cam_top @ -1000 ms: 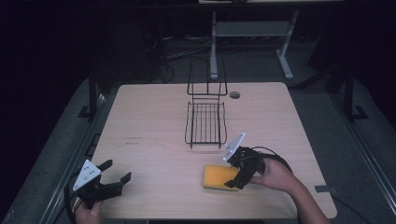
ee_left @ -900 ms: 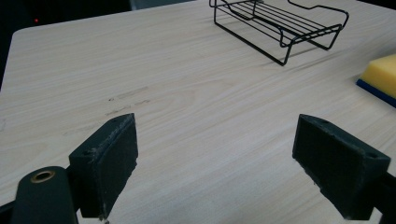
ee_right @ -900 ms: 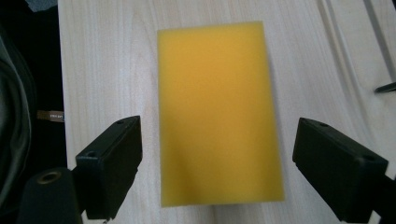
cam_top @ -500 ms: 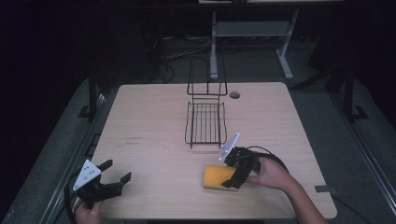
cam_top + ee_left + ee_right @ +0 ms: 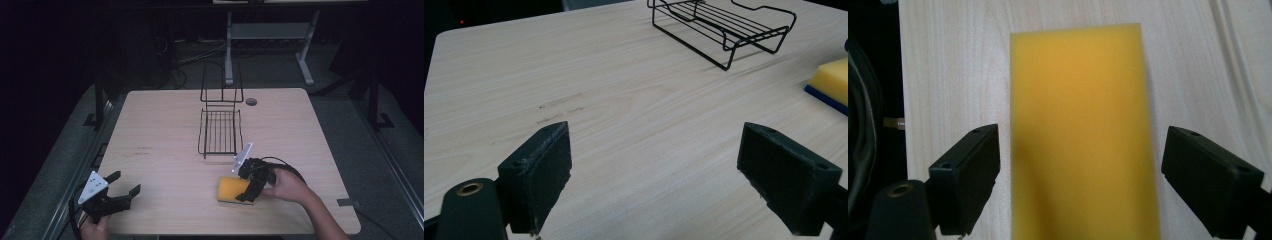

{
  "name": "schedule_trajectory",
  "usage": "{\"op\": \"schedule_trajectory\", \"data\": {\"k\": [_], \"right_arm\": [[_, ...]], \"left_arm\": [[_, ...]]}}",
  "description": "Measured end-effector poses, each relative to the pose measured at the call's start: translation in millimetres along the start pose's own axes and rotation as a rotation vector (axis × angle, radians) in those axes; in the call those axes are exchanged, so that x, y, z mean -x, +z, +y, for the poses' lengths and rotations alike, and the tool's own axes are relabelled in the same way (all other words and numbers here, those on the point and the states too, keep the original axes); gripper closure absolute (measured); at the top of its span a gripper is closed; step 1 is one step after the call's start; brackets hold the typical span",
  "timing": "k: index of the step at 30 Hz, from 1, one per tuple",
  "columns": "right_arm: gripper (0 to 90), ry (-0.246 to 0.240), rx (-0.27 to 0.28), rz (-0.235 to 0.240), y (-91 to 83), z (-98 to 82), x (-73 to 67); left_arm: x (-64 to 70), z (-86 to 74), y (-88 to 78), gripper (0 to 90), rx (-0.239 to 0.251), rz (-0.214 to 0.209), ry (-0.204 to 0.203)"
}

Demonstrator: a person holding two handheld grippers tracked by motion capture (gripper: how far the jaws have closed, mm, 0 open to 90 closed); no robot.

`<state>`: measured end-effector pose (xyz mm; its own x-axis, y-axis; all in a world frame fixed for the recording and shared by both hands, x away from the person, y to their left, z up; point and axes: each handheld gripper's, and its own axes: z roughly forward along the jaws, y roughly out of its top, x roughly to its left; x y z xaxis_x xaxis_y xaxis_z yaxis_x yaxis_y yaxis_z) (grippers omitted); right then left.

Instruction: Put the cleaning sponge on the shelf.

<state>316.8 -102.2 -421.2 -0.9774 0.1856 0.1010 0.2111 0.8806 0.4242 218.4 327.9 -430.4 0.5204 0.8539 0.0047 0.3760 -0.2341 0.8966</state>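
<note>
A yellow sponge (image 5: 231, 189) with a blue underside lies flat on the wooden table (image 5: 165, 135), near its front edge, right of centre. My right gripper (image 5: 246, 189) hangs just over the sponge's right end, tilted down. In the right gripper view the sponge (image 5: 1082, 135) lies between the wide-apart jaws of my right gripper (image 5: 1083, 185), which is open and touches nothing. My left gripper (image 5: 124, 186) rests low at the table's front left corner, open, with bare table (image 5: 634, 130) between its pads (image 5: 541, 175). The sponge (image 5: 831, 84) shows at the right edge of the left gripper view.
A black wire rack (image 5: 220, 130) with an upright back stands at the middle of the table, just behind the sponge; it appears as the rack (image 5: 724, 25) at the top of the left gripper view. A cable hole (image 5: 251, 102) sits behind it. Dark floor and a desk frame lie beyond.
My right gripper has crept a little to the left and down over the sponge. The left gripper and the sponge have stayed put.
</note>
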Motion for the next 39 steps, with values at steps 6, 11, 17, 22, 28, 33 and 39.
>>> {"op": "schedule_trajectory", "data": {"k": [6, 11, 17, 22, 28, 33, 39], "right_arm": [[15.2, -0.002, -0.016, -0.003, 4.8, 1.6, 0.3], [15.2, -0.007, -0.034, -0.010, 9.4, 1.9, 0.7], [15.2, -0.007, -0.039, 0.001, 15.6, 2.4, 0.6], [15.2, -0.004, -0.044, 0.007, 22.0, 1.9, -0.2], [15.3, -0.009, -0.047, 0.005, 25.0, 2.0, -0.3], [15.3, -0.006, -0.044, 0.004, 26.7, 0.8, -0.7], [15.4, -0.005, -0.038, -0.002, 27.5, -1.2, -0.9]], "left_arm": [[0.1, -0.1, 0.1, 13.4, -0.002, -0.001, -0.003], [-0.1, -0.1, 0.1, 13.4, -0.002, -0.001, -0.002], [-0.3, 0.0, -0.4, 13.4, -0.001, 0.000, 0.000], [0.0, -0.2, -0.2, 13.4, -0.002, -0.002, -0.003], [-0.3, -0.1, -0.3, 13.4, -0.003, -0.001, -0.004], [0.0, 0.0, -0.3, 13.4, 0.001, -0.003, -0.001], [0.1, -0.1, -0.1, 13.4, -0.001, -0.003, -0.003]]}}
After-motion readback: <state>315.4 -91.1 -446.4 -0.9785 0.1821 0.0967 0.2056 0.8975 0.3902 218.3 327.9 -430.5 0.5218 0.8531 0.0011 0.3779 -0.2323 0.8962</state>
